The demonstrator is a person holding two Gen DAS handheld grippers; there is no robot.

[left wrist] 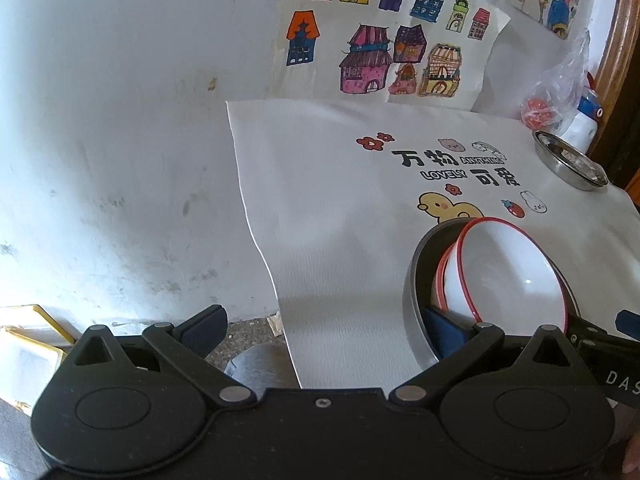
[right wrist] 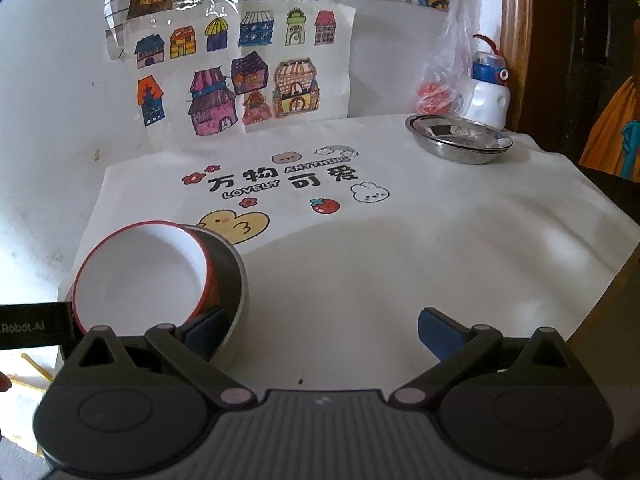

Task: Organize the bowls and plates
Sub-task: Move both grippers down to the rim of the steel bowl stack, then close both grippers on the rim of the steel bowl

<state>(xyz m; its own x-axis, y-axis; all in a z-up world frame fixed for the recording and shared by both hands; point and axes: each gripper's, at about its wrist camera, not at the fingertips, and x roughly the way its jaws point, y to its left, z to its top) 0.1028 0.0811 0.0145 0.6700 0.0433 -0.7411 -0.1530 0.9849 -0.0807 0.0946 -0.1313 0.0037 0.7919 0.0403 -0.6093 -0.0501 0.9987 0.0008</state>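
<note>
Both grippers sit at the near edge of the tabletop point(right wrist: 440, 248), which is covered by a white printed mat. Use the duck print point(right wrist: 236, 226) as your landmark. Just nearer than the duck stands the grey bowl point(right wrist: 240, 284), with red-rimmed white bowls point(right wrist: 148, 276) nested in it and tipped on a slant, not seated flat.

Your left gripper point(left wrist: 326, 330) has its jaws wide apart; its right pad point(left wrist: 444, 330) looks to be inside the grey bowl's rim, though contact is hard to tell. It grips nothing. Your right gripper point(right wrist: 320, 330) is also wide open and empty, with its left pad point(right wrist: 206, 330) tucked by the grey bowl's near wall.

The steel dishes point(right wrist: 460, 140) are stacked well beyond the duck, toward the far right corner, near a plastic bag point(right wrist: 444, 80) and a white bottle point(right wrist: 490, 92).

The step is probably settling the bowl stack. Steady the grey bowl on one side and nudge the tilted bowls level with the other. Go slowly; a shove near the edge could tip the stack off.
</note>
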